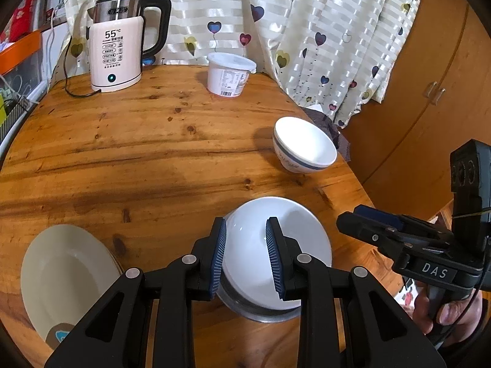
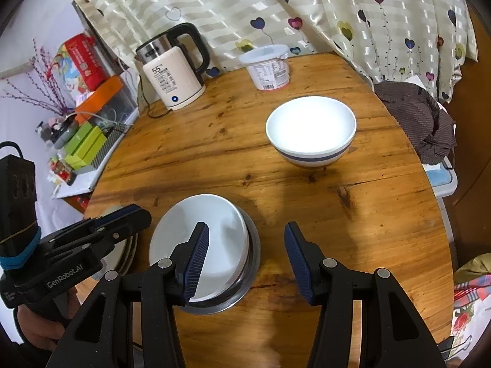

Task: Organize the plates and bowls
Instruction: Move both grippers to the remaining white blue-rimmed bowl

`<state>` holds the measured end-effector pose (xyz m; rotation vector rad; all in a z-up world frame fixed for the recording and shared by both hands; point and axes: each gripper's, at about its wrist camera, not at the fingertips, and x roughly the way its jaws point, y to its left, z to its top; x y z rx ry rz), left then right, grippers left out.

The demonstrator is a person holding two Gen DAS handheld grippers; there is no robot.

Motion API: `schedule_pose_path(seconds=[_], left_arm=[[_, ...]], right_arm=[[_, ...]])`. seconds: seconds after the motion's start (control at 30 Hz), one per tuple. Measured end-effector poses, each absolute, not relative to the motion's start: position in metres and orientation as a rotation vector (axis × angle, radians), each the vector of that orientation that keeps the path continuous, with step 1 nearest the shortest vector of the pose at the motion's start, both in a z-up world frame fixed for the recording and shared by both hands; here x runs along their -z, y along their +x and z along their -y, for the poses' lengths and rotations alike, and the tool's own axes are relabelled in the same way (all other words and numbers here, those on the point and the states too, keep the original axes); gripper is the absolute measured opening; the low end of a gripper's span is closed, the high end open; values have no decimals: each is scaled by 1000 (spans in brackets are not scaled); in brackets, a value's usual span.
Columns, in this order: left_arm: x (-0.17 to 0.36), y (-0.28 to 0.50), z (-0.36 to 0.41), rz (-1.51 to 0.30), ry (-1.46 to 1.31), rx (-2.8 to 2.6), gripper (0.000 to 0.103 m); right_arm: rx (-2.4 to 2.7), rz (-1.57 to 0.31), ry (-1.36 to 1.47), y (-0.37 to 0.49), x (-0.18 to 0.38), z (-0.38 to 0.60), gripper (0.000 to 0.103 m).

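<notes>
Left wrist view: my left gripper [image 1: 245,256] hangs released over the white bowl [image 1: 277,245] nested in a metal bowl [image 1: 264,314] on the surface [image 1: 138,159]; a plate [image 1: 67,276] lies left.

Right wrist view: my right gripper [image 2: 247,259] is released, empty; the striped bowl [image 2: 311,130] sits beyond.

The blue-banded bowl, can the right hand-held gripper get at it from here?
Probably yes: the right hand-held gripper is open and empty, with only bare table before the blue-banded bowl.
</notes>
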<state>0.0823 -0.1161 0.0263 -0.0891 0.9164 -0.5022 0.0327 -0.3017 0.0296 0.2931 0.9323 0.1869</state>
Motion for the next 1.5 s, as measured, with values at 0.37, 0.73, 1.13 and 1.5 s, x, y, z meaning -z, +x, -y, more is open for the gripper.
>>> schedule_pose_path(seconds=[0.37, 0.73, 1.13, 1.5], left_arm=[[-31, 91, 125, -912, -65, 515, 28], [-30, 100, 135, -921, -50, 524, 28], [-28, 109, 146, -929, -27, 526, 28], [-25, 119, 153, -956, -27, 542, 28]], right_arm=[[-170, -926, 294, 38, -31, 306, 51], [-153, -926, 301, 41, -30, 314, 51], [-119, -919, 315, 43, -31, 327, 52], [-101, -921, 332, 47, -28, 336, 52]])
